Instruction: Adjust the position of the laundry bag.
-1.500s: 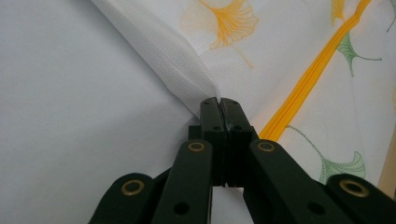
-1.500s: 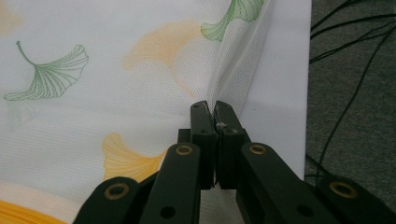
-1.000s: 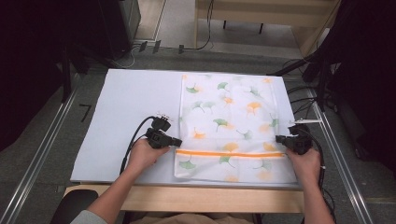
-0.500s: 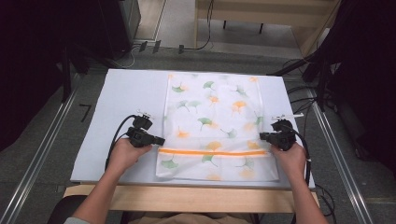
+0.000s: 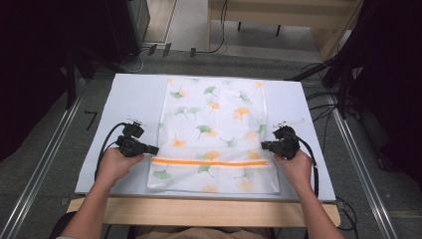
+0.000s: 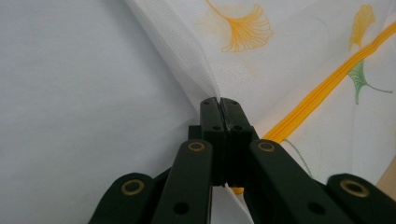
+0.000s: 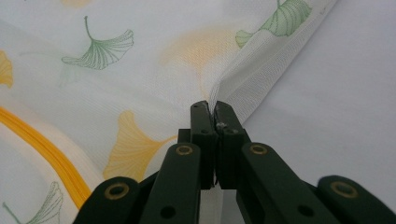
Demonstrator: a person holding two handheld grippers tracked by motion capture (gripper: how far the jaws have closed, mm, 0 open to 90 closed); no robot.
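Note:
A white mesh bag [image 5: 214, 134] printed with green and orange ginkgo leaves lies flat on the pale table [image 5: 134, 94], with an orange zipper [image 5: 209, 162] across its near end. My left gripper [image 5: 155, 149] is shut on the bag's left edge, just above the zipper. In the left gripper view the jaws pinch a raised fold of the mesh bag [image 6: 261, 51] beside the orange zipper [image 6: 322, 88]. My right gripper [image 5: 263, 145] is shut on the right edge; in the right gripper view the mesh bag [image 7: 154, 70] puckers up at the jaw tips.
Black cables [image 5: 102, 154] trail from both grippers over the table. The table's wooden front edge [image 5: 199, 211] lies close to the bag's near end. Metal rails [image 5: 45, 164] run along both sides, and dark furniture and floor cables stand behind.
Both grippers have slid the bag to the left across the table, still holding its two side edges. The bag now lies nearer the table's middle.

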